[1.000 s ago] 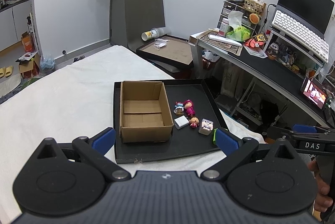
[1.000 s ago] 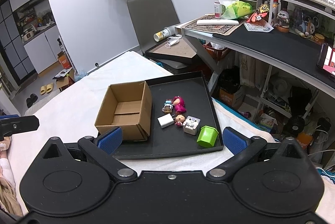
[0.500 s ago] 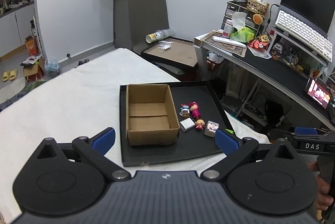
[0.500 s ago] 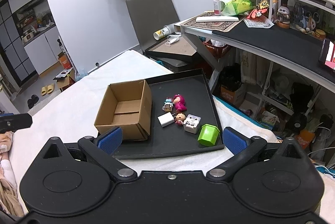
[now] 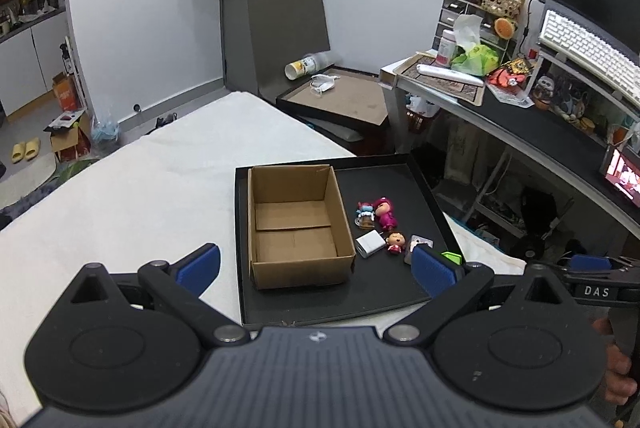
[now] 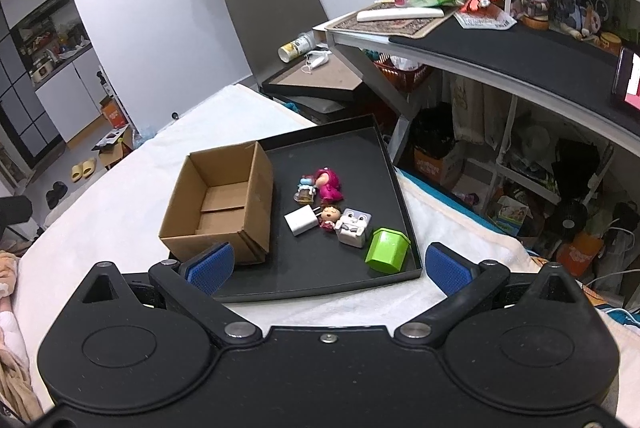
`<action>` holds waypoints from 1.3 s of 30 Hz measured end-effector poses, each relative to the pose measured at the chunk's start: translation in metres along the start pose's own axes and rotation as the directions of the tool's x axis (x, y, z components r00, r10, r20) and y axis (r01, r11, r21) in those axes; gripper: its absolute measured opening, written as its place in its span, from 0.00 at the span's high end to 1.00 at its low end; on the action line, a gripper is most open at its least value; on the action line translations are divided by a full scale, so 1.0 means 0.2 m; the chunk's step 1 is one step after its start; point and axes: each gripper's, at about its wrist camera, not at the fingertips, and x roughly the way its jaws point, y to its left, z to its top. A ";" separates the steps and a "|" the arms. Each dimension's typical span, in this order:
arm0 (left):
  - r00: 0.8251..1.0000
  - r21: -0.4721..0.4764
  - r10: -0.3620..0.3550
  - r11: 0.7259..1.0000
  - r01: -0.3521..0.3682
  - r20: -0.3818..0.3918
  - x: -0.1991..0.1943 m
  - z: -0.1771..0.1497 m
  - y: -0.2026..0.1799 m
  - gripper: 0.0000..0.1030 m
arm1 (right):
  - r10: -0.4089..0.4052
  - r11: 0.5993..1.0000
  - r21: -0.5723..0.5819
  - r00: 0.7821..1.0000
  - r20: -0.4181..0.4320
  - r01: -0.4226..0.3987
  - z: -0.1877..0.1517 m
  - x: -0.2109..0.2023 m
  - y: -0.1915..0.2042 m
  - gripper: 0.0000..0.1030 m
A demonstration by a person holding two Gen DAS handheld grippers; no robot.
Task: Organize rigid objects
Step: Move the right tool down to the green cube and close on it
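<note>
Work surface: white cloth-covered bed or table (image 6: pixel 132 188), filling the left and centre of both views; soft, so the tray on it may rock under a downward press.
Tray: shallow black rectangular tray (image 6: pixel 320 280) at frame centre; its right rim lies near the edge of the white surface, and a sideways shove could, in my judgement, push it over.
Container: open brown cardboard box (image 6: pixel 224 204) on the left half of the tray, empty as far as its floor shows; light and unanchored, likely to slide or tip if a finger catches its wall.
Green item: lime-green plastic house-shaped block (image 6: pixel 387 245), lower right of the tray, just beside the rim; the item most exposed to being knocked out.
Grey item: small grey-white cube figure (image 6: pixel 354 225), touching or nearly touching the green block; a grasp on either may disturb the other.
White item: white plug-in charger block (image 6: pixel 301 219), centre of the tray; smooth faces, slip risk.
Figures: magenta doll (image 6: pixel 328 184), small blue-capped figure (image 6: pixel 306 186) and tiny red-dressed doll (image 6: pixel 329 217), clustered tightly; risk of pinching two at once.
Left gripper (image 5: pixel 316 266): fingers wide apart, holding nothing, above the near edge of the tray.
Right gripper (image 6: pixel 328 268): fingers wide apart, holding nothing, low before the tray.
Progress: all six items lie outside the box; sorting not begun, in my estimate.
</note>
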 end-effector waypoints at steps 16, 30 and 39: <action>0.996 -0.050 0.004 0.999 -0.009 -0.095 0.35 0.06 0.06 0.04 | 0.013 0.999 0.050 0.996 -0.085 -0.008 0.02 0.29 -0.16 0.00; 0.991 -0.131 0.009 0.991 -0.027 -0.136 0.63 0.15 0.16 0.17 | 0.005 0.996 0.088 0.991 -0.132 0.006 0.07 0.52 -0.25 0.01; 0.986 -0.193 0.023 0.980 -0.055 -0.167 0.79 0.13 0.27 0.26 | -0.004 0.996 0.092 0.987 -0.163 0.020 0.12 0.66 -0.26 0.08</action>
